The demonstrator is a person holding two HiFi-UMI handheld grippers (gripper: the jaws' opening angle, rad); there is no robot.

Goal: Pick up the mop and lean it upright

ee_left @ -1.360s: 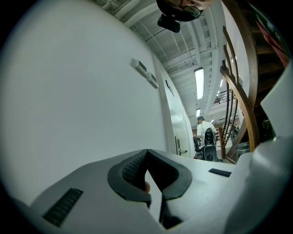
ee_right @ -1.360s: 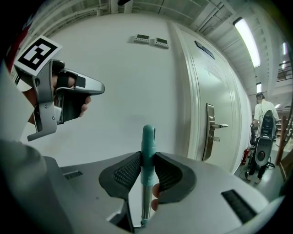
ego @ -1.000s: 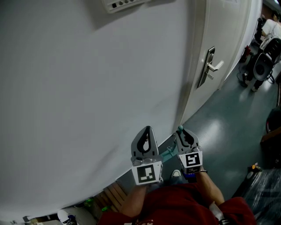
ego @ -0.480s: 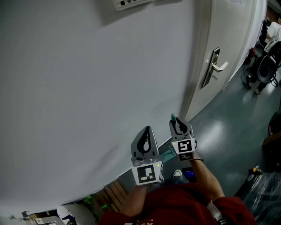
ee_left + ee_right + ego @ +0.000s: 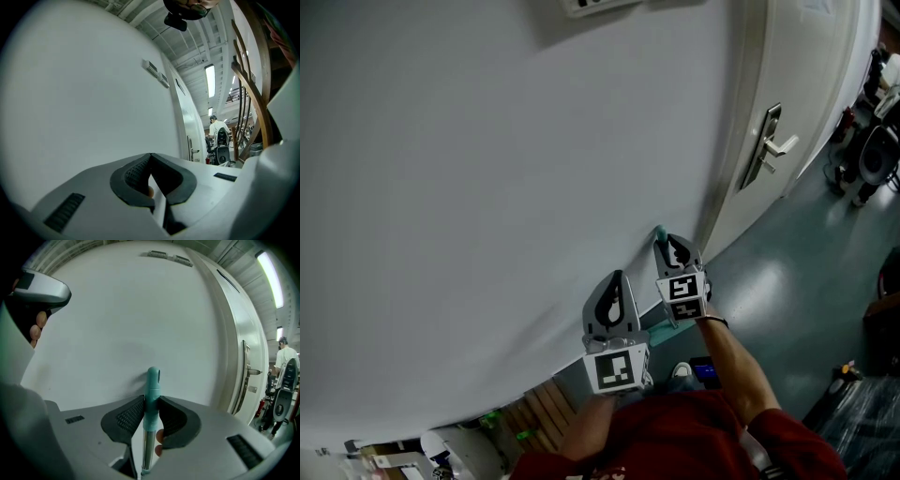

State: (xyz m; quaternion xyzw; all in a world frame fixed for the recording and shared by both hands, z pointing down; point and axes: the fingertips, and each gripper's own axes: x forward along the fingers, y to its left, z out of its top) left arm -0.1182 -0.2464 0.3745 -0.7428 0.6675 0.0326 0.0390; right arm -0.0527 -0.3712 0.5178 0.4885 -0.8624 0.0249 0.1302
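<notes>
The right gripper [image 5: 151, 401] is the nearer hand to the task's thing; its dark ribbed pads [image 5: 129, 416] are clamping the silver metal mop handle with a teal plastic cap [image 5: 152, 380]; the handle's long axis is running lengthwise between the fingers, rising from below them and passing out beyond the fingertips; the cap is projecting just past the fingertips toward the plain white wall [image 5: 108, 324], and contact with it cannot be told; the mop's head is lying out of view. The left gripper [image 5: 616, 277], just beside and left of the right one, is holding its jaws together on nothing. Judged next: the cap is needing to settle against the wall before release.
</notes>
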